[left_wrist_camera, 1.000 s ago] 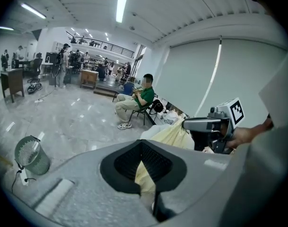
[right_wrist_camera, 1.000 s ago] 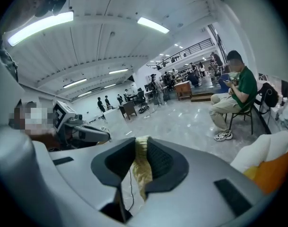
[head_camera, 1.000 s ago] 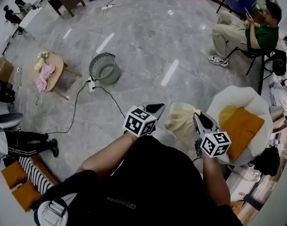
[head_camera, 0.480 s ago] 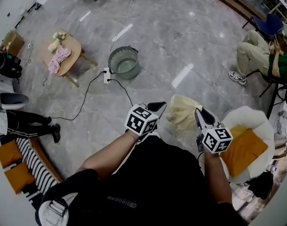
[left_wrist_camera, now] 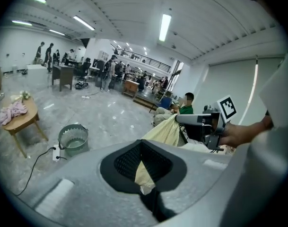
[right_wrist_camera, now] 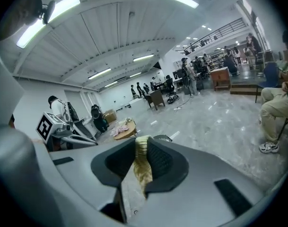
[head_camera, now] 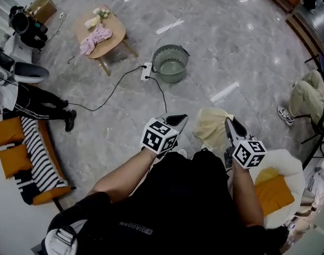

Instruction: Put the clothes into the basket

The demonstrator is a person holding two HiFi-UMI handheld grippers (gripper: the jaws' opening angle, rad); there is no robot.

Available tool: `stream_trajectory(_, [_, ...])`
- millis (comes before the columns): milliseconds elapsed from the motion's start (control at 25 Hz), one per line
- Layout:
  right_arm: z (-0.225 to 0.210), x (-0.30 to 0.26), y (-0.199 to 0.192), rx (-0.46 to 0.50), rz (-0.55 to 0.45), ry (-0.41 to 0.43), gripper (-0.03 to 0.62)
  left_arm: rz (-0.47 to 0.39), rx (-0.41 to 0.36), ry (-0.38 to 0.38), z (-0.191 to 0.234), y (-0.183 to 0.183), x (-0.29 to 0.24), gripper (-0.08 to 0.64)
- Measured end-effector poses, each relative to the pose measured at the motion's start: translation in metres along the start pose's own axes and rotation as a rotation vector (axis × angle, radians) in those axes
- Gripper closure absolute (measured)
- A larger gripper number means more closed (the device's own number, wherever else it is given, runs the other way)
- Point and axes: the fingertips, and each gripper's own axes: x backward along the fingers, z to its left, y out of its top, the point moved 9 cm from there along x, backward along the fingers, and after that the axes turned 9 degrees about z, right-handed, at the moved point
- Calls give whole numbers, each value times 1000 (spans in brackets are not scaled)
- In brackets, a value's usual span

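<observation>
grip: left gripper [head_camera: 175,122] and right gripper [head_camera: 229,124] each clamped on an edge of the pale yellow garment [head_camera: 212,126], slung between them | target: mesh basket [head_camera: 171,64] well ahead of both tips | risk: thin pinches may slip mid-carry; sagging cloth could catch the rim and drape outside

Yellow cloth [head_camera: 210,125] partly behind right claw [head_camera: 229,124]

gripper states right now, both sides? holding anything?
Left gripper: jaws closed on the pale yellow garment.
Right gripper: jaws closed on the same garment.
</observation>
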Motion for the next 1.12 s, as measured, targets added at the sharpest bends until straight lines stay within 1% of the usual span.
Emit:
stream_trajectory(120, [17, -19, 7, 26, -1, 44, 506, -9, 30, 44, 14, -13, 19, 558])
stream_trajectory(240, [30, -43, 22, 71, 8, 106, 506, -31, 84, 110, 33, -20, 35, 558])
stream_trajectory(360, [35, -72, 37, 111, 32, 160, 506, -56, 131, 165, 54, -21, 43, 558])
stream_trajectory(560, [41, -126, 52, 159, 103, 241, 506, -63, 170, 216, 87, -14, 47, 558])
stream_trajectory(720, [44, -166, 66, 203, 150, 290, 506, -61, 184, 251, 121, 9, 44, 558])
stream_trajectory(920, [42, -215, 88, 207, 200, 334, 506, -59, 185, 265, 158, 49, 35, 559])
stream_trajectory(1120, [36, -260, 107, 206, 236, 361, 506, -42, 191, 285, 197, 77, 23, 558])
